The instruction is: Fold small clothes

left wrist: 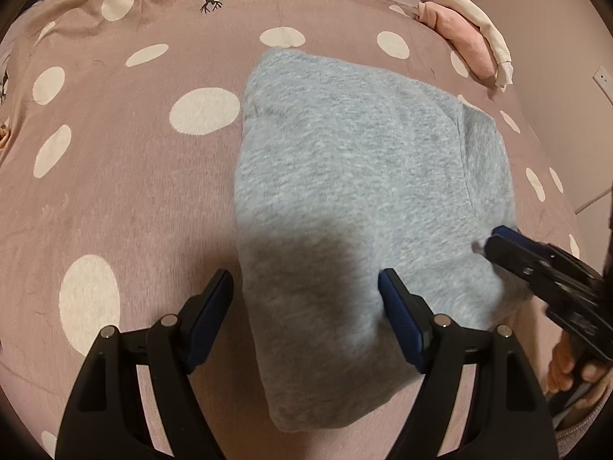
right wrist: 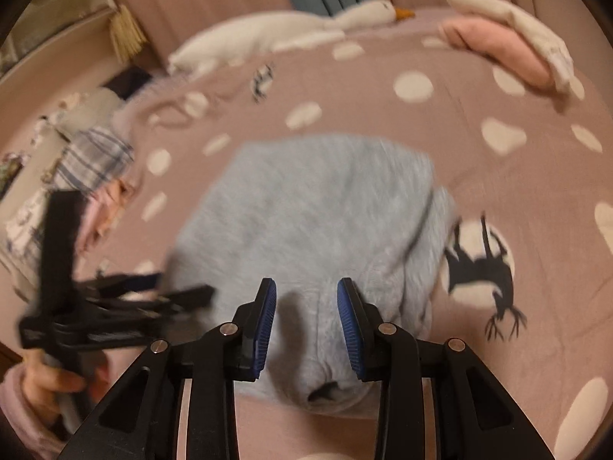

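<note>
We see the grey sweatshirt (left wrist: 345, 176) folded into a compact bundle, lying on the bed's dotted mauve bedsheet (left wrist: 126, 199). Our left gripper (left wrist: 306, 299) is wide open and holds nothing, one finger on each side of the bundle's near left edge. Our right gripper (right wrist: 306, 306) is also open, empty, with its fingers straddling a raised crease of the fabric; that view is motion-blurred. Folded pink and white clothes (left wrist: 467, 42) sit at the bed's far right, and a goose plush (right wrist: 291, 30) lies along the far edge.
</note>
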The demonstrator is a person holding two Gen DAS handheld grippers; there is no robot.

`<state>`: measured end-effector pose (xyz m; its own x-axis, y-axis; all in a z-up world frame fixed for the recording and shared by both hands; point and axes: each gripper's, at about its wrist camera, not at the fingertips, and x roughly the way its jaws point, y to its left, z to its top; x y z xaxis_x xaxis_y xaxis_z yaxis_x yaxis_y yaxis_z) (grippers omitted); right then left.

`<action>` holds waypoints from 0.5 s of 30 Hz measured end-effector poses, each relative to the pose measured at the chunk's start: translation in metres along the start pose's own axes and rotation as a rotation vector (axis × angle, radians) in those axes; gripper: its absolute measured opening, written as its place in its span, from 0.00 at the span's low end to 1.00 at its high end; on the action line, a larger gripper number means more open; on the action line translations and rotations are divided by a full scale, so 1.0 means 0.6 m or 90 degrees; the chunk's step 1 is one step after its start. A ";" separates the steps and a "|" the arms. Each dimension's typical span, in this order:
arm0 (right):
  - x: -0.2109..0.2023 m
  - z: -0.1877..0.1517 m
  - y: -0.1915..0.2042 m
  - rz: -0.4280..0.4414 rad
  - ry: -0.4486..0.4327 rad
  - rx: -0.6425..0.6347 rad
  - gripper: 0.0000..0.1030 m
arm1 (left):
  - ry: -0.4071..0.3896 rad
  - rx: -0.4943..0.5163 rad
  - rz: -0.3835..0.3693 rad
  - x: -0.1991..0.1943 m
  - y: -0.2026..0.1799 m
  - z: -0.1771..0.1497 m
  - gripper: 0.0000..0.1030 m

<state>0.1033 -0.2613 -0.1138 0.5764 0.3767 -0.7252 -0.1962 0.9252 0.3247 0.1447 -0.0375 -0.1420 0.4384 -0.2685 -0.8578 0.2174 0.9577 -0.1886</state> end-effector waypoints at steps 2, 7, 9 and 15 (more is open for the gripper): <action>0.005 -0.007 -0.008 -0.034 0.006 -0.004 0.20 | 0.000 0.004 0.001 0.001 0.000 -0.006 0.80; -0.005 -0.002 -0.019 -0.023 0.013 0.012 0.16 | -0.001 0.008 -0.002 -0.001 0.003 -0.015 0.80; -0.012 0.006 -0.018 -0.010 0.007 0.021 0.16 | -0.002 0.010 0.000 0.000 0.003 -0.016 0.81; -0.014 0.043 -0.018 0.034 -0.034 0.055 0.22 | 0.002 0.008 -0.002 0.006 0.004 -0.016 0.83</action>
<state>0.1207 -0.2756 -0.0954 0.6088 0.4207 -0.6726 -0.1605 0.8956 0.4149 0.1385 -0.0349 -0.1500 0.4358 -0.2705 -0.8585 0.2300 0.9556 -0.1843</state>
